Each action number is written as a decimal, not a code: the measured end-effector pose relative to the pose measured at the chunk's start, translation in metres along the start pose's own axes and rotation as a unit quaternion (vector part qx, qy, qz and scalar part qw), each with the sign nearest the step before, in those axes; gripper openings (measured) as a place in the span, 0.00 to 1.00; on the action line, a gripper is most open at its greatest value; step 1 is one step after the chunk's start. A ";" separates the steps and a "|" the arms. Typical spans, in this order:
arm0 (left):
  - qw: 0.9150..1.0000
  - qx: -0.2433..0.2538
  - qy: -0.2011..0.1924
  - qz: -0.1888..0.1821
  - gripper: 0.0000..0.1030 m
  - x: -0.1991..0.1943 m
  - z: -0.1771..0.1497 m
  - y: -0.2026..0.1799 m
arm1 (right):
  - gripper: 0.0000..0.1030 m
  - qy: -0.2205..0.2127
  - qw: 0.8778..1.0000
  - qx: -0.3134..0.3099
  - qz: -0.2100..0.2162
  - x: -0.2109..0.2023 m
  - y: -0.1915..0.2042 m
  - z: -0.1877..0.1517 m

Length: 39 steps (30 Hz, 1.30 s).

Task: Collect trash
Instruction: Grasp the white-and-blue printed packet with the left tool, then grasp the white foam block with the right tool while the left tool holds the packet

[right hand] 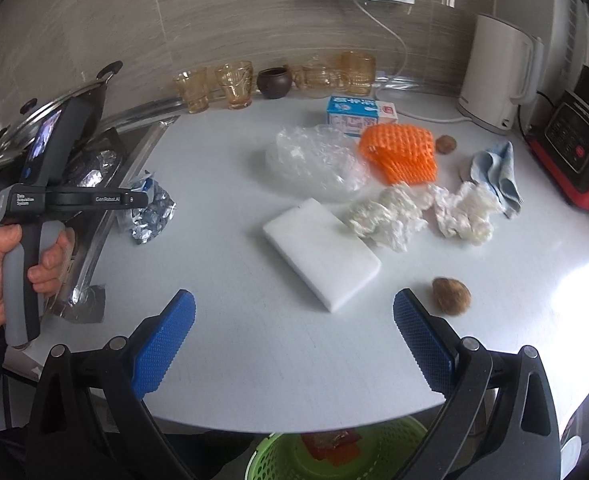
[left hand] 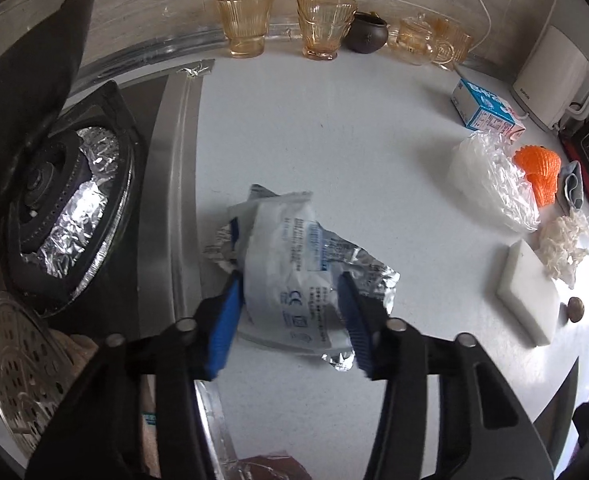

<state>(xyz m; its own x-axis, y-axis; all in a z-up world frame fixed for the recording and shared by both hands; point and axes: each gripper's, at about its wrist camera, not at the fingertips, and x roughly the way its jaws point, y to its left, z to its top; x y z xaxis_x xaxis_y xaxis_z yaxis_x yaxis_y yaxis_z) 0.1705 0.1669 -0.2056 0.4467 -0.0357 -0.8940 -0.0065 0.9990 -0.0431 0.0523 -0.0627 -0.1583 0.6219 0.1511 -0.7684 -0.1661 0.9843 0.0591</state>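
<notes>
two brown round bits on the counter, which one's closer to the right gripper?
The brown lump just beyond the open right gripper, beside its right finger. The other brown piece lies far back, next to the orange foam net.

Crinkled foil-and-paper wrapper [left hand: 294,272], shiny silver edges. Matt white desk [left hand: 334,140], smooth. Ribbed blue rubbery pads on black plastic tool [right hand: 294,340]. Clear crackly plastic bag [right hand: 314,160]; orange foam netting [right hand: 402,152]; matt white foam block [right hand: 322,252]; crumpled tissue [right hand: 386,216]; amber ribbed glasses [left hand: 246,20]; green plastic basket [right hand: 278,460].
</notes>
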 end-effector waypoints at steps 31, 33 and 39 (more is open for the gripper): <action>0.983 0.142 -0.040 -0.107 0.28 -0.056 0.002 -0.074 | 0.87 0.054 0.993 -0.098 0.025 0.081 -0.044 0.007; 0.983 0.144 -0.038 -0.111 0.28 -0.053 0.003 -0.074 | 0.87 0.058 0.993 -0.104 0.029 0.086 -0.044 0.007; 0.981 0.149 -0.035 -0.116 0.28 -0.045 0.008 -0.069 | 0.81 0.074 0.987 -0.136 0.036 0.102 -0.030 0.013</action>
<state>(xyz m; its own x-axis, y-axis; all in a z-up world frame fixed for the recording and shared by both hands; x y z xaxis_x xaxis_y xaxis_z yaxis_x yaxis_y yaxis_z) 0.1576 0.0995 -0.1587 0.4660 -0.2719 -0.8420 0.3592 0.9278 -0.1008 0.1312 -0.0758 -0.2302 0.4852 0.1847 -0.8547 -0.4184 0.9073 -0.0414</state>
